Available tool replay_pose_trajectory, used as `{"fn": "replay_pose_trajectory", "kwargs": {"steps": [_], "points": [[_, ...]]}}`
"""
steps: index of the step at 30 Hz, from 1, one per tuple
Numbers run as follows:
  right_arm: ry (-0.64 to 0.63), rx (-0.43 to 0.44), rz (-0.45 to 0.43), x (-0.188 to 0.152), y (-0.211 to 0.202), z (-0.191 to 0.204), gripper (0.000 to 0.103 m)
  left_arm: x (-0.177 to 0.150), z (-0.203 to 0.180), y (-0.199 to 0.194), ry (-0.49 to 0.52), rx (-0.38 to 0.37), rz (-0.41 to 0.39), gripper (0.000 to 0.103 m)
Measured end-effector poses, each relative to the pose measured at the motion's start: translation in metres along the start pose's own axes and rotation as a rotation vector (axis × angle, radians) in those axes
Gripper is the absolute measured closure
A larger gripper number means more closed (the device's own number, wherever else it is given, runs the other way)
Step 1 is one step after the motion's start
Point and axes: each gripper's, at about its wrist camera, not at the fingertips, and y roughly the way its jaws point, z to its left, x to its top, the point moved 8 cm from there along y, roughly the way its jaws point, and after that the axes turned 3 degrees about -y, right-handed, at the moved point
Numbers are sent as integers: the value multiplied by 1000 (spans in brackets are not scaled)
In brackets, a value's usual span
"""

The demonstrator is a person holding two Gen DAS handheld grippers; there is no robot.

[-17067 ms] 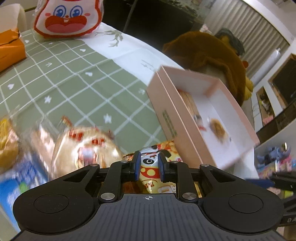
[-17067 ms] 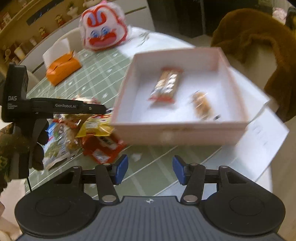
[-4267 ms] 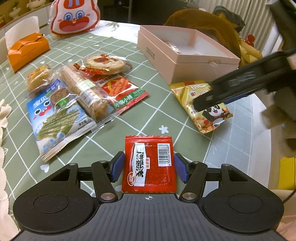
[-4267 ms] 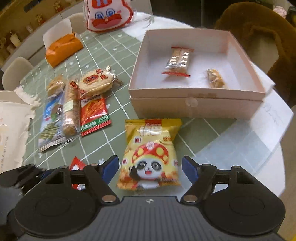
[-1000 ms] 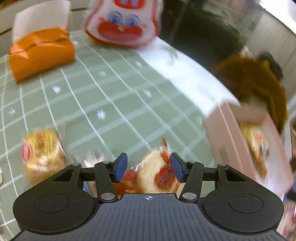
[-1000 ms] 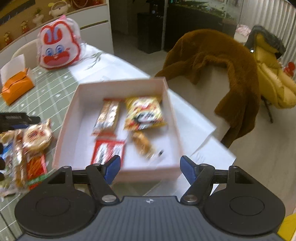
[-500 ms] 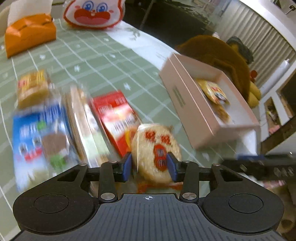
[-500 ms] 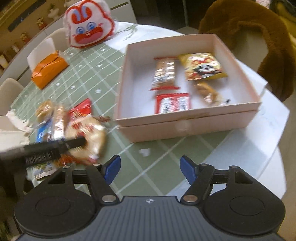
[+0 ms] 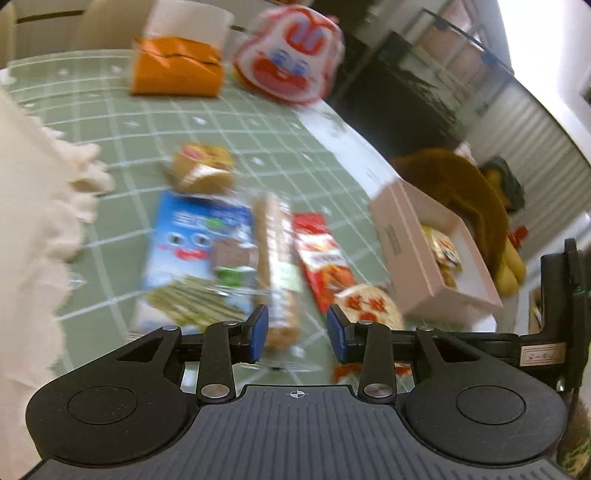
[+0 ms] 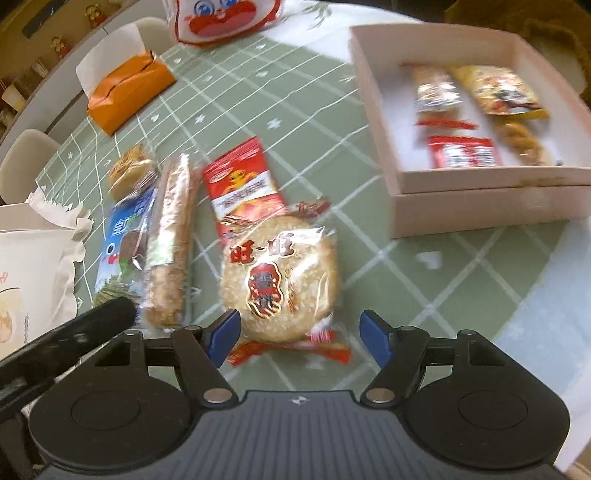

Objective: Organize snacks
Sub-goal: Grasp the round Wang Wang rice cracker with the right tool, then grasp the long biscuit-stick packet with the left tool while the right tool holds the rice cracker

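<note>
A round rice cracker pack [image 10: 280, 284] lies flat on the green checked cloth. My right gripper [image 10: 299, 332] hangs open just above its near end, touching nothing. My left gripper [image 9: 297, 334] is closing, with only the near end of a long biscuit pack [image 9: 277, 258] showing between its fingers and no pad pressing on it. The cracker [image 9: 369, 306] sits to the right of the left gripper's fingers. The pink box [image 10: 480, 206] stands at the right with several snacks inside, among them a red packet [image 10: 463, 151] and a yellow panda bag [image 10: 498, 92].
On the cloth lie a red snack bag [image 10: 240, 181], a blue seaweed pack [image 9: 192, 251] and a small wrapped cake [image 9: 203, 166]. An orange tissue box [image 10: 129, 88] and a rabbit-face bag [image 10: 225, 14] stand farther back. A white paper bag [image 10: 29, 258] is at the left.
The cracker that sat between my left fingers now lies on the table to their right; the left gripper has swung left. My right gripper has come down from the box to over the cracker.
</note>
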Motion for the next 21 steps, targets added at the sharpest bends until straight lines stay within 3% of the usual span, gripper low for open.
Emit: {"fn": "replay_pose_trajectory", "kwargs": {"steps": [1,4,12,14,17,21], "points": [[-10,-5,-1,1,3,7,26,1,5,-2,-9,18,-4,64],[-76,-39,5,3,9,26,24,2,17,-5,-33,53,-2,64],[-156,-110,-20,-3,1,28,29,-7,25,-6,-40,49,17,64],[-174,-118,-26,-9,-8,19,43,-10,27,-7,-42,45,22,64],[-168,-137,-35,-17,-23,0,50,-15,32,-8,-63,40,23,64],[-115,-176,-56,-23,-36,-34,51,-21,37,-6,-89,47,31,64]]}}
